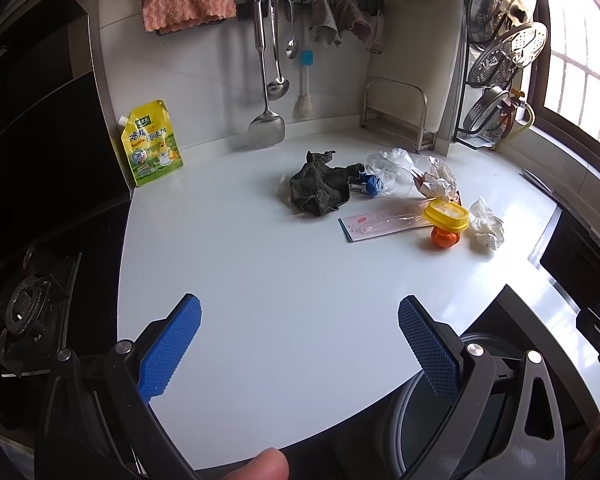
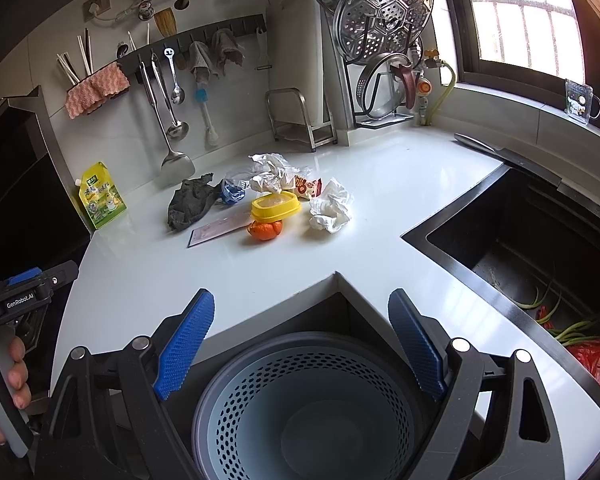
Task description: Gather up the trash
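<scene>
both grippers, left gripper (image 1: 299, 344) and right gripper (image 2: 301, 342), spread wide, empty. flat pink paper strip (image 2: 218, 229) lies long axis left-right amid trash mid white countertop (image 2: 380, 200); grey perforated bin (image 2: 304, 408) under right gripper, black sink (image 2: 520, 240) right.

Litter (image 2: 268, 196) mid-counter (image 2: 380, 208), sink (image 2: 520, 240) right, bin (image 2: 308, 408) below front edge

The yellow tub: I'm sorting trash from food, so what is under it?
The yellow tub sits on an orange fruit, whose top it covers. Behind it, its far edge hides part of the crumpled wrappers.
</scene>
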Demonstrator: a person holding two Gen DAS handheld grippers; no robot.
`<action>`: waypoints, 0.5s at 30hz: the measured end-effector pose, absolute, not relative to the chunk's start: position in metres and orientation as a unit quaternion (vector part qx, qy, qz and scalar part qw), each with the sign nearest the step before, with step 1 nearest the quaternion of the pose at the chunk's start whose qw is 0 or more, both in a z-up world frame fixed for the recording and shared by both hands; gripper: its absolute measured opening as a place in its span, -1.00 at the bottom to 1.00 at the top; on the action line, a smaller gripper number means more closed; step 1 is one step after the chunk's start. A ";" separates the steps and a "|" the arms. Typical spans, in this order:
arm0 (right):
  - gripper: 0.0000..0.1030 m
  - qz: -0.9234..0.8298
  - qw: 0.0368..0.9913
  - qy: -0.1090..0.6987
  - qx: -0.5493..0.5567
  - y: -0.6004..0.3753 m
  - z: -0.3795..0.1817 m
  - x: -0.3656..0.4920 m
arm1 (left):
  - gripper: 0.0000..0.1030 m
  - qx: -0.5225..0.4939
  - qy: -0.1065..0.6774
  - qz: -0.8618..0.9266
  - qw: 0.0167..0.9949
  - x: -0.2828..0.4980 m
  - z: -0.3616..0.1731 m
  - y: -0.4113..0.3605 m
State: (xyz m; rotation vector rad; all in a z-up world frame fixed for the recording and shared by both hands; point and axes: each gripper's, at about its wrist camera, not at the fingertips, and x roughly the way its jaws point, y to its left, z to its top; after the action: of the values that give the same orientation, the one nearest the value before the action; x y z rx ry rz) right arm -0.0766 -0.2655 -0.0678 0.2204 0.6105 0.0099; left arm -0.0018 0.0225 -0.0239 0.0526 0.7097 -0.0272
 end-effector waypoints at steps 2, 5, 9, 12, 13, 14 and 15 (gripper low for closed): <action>0.64 0.006 0.948 0.299 0.107 -0.265 -0.067 -0.077 | 0.88 0.026 0.347 -0.013 0.937 -0.002 -0.024 0.022; 0.64 0.008 0.948 0.298 0.106 -0.264 -0.067 -0.077 | 0.88 0.027 0.347 -0.013 0.937 -0.004 -0.023 0.021; 0.64 0.008 0.948 0.299 0.108 -0.264 -0.067 -0.076 | 0.88 0.028 0.348 -0.013 0.937 -0.005 -0.022 0.020; 0.64 0.007 0.948 0.301 0.108 -0.265 -0.068 -0.076 | 0.88 0.028 0.348 -0.013 0.937 -0.006 -0.022 0.020; 0.64 0.007 0.948 0.300 0.108 -0.266 -0.068 -0.076 | 0.88 0.028 0.348 -0.014 0.937 -0.006 -0.023 0.020; 0.64 0.006 0.948 0.300 0.108 -0.266 -0.067 -0.076 | 0.88 0.028 0.348 -0.015 0.937 -0.006 -0.022 0.020; 0.64 0.006 0.948 0.300 0.108 -0.267 -0.067 -0.075 | 0.88 0.029 0.348 -0.016 0.937 -0.006 -0.022 0.020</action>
State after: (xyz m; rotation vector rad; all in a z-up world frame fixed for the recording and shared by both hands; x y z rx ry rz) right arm -0.0752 -0.2672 -0.0670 0.2194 0.6100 0.0124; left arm -0.0065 0.0195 -0.0223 0.0592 0.7104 -0.0335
